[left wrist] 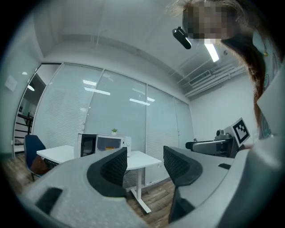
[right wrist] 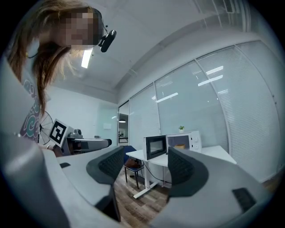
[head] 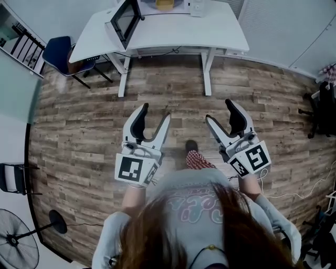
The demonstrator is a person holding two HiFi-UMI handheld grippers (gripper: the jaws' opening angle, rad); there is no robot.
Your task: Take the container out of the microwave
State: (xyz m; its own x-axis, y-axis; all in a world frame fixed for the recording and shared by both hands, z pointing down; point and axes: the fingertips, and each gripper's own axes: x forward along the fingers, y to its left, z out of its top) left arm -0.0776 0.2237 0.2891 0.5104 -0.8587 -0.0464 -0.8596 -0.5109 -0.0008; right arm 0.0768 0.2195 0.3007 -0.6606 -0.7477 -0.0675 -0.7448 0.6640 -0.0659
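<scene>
The white microwave (head: pixel 126 21) stands on a white table (head: pixel 210 31) across the floor, its door (head: pixel 125 20) swung open. A yellowish container (head: pixel 164 4) sits inside it; it also shows as the container (left wrist: pixel 109 148) in the left gripper view and the container (right wrist: pixel 180 146) in the right gripper view. Both grippers are held level, well short of the table. My left gripper (head: pixel 156 113) is open and empty, and so is my right gripper (head: pixel 219 111). The left gripper (left wrist: pixel 144 162) and right gripper (right wrist: pixel 143 162) point toward the microwave (right wrist: pixel 182 141).
Wooden floor lies between me and the table. A blue chair (head: pixel 58 52) stands at the table's left end, and cables hang under the top. A fan (head: pixel 18 247) and a black chair (head: pixel 10 176) are at far left. A small plant (left wrist: pixel 114 131) tops the microwave.
</scene>
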